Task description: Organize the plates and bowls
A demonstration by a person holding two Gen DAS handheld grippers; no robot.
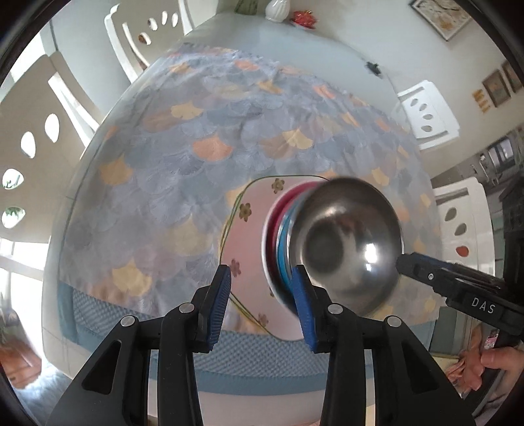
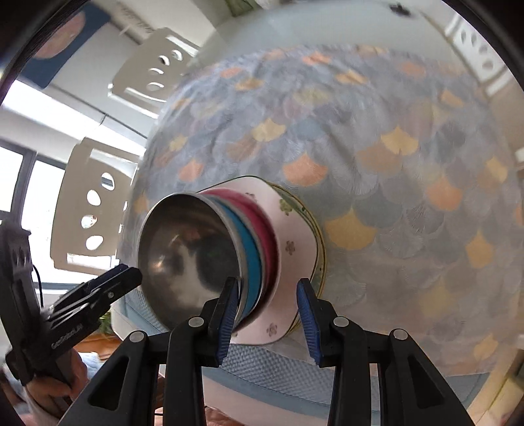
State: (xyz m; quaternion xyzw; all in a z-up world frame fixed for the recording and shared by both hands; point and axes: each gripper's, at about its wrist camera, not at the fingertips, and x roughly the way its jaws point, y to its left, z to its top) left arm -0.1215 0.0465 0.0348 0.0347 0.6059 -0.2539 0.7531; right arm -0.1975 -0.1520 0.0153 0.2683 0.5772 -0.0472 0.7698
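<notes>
Steel bowl [image 1: 347,242] tops the nested stack just ahead, between both spread, empty grippers, right gripper [image 2: 267,319] seemingly nearer.

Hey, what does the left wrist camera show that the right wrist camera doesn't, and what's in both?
Only the left wrist view shows a white ribbed vase, a red ornament and framed pictures on the wall.

Only the right wrist view shows a blue wall poster at upper left.

Both show the shiny steel bowl stacked on blue and red bowls over a pink square floral plate, the scale-patterned tablecloth, white chairs, and each open hand-held gripper.
</notes>
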